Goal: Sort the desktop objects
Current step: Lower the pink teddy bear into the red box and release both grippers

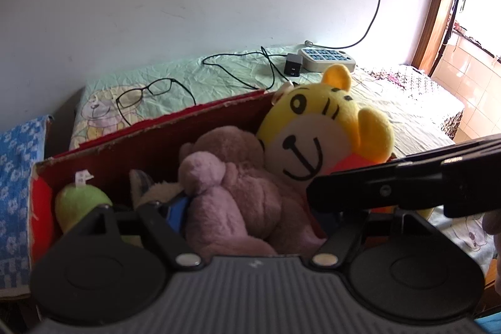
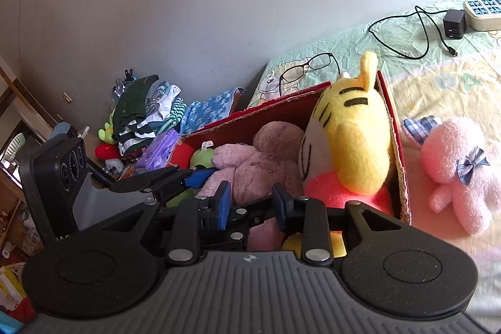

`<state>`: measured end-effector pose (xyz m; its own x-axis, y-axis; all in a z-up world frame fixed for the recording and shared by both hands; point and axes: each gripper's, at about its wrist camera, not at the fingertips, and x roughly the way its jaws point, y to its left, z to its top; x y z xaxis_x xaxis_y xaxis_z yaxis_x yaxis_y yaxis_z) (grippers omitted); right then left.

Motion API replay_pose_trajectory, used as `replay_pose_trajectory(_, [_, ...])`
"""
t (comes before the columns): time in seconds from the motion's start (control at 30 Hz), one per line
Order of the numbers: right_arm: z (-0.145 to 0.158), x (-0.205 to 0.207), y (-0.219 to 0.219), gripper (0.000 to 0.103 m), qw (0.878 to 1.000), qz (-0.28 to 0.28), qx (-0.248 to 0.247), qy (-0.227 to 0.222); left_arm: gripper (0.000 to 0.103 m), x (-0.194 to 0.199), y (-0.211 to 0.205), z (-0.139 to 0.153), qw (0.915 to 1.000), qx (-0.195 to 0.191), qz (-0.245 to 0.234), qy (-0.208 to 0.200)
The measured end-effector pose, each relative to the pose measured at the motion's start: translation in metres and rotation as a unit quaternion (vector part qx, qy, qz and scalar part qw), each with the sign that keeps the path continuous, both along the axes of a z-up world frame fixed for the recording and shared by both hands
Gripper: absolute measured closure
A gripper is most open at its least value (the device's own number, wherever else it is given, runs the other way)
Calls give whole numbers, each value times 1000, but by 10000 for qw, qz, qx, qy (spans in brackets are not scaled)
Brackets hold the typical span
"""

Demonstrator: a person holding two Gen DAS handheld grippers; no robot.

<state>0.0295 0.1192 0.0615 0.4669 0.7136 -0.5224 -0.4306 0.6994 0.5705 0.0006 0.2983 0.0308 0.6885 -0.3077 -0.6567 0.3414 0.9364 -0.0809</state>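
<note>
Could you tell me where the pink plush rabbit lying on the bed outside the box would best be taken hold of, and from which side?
I would grip the pink plush rabbit across its round head, coming from above. It lies flat on the bedsheet just right of the red box, with nothing on top, and the head is its bulkiest, softest part. The small limbs below look too thin to hold securely.

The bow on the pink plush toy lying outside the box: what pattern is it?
Blue plaid bow, clearest in the right wrist view.
</note>
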Motion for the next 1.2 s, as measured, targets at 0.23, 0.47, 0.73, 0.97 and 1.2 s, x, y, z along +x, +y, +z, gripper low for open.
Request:
replay_pose_trajectory(0.23, [-2, 9, 7, 71, 9998, 128, -118, 58, 26, -21, 5, 13, 9999, 44, -105, -30])
replay_pose_trajectory(0.47, [-7, 14, 19, 72, 9986, 339, -374, 131, 26, -45, 16, 32, 9993, -136, -332, -93])
replay_pose_trajectory(0.73, [-16, 27, 41, 76, 9946, 426, -940, 106, 26, -38, -1, 21, 9983, -197, -553, 64])
replay_pose_trajectory(0.97, [-32, 37, 41, 80, 9947, 366, -946, 156, 19, -26, -1, 6, 9969, -498, -572, 229])
replay_pose_trajectory(1.2, [-36, 28, 36, 80, 9949, 387, -923, -97, 16, -27, -6, 5, 9969, -433, -620, 223])
